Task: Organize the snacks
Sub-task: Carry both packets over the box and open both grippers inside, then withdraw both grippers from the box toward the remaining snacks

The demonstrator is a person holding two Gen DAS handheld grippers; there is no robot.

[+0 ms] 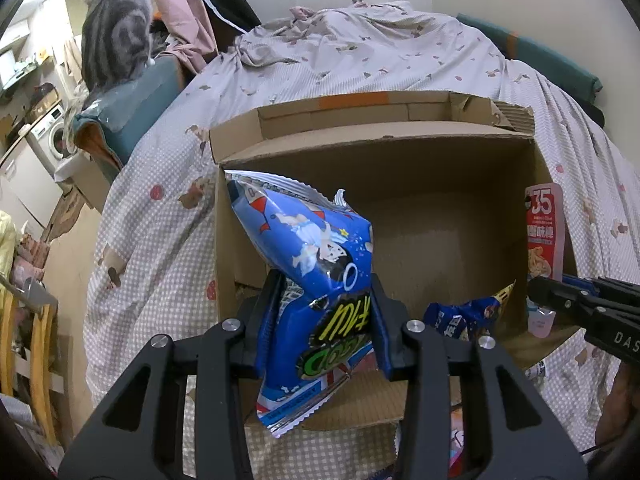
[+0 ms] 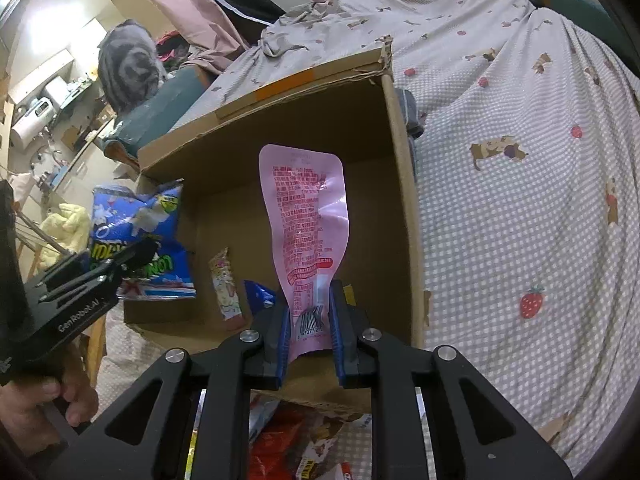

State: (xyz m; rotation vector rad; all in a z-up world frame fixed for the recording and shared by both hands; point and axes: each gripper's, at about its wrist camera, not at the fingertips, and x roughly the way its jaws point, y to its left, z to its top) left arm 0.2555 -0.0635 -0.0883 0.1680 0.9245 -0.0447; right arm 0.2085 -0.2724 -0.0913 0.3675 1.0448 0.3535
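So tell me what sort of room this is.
Most likely a bedroom in a small flat: the cardboard box sits on a bed with a patterned sheet, a grey cat perches nearby, and a washing machine stands at the left.

Cardboard box [image 1: 360, 136] sits open on the bed [image 1: 400, 60]. Chip bag [image 1: 312, 264] hangs over the box's left side, pouch [image 2: 308, 216] over its right. Two small packets [image 2: 228, 288] lie on the box floor between them. Cat [image 1: 116, 36] far left, beyond the bed
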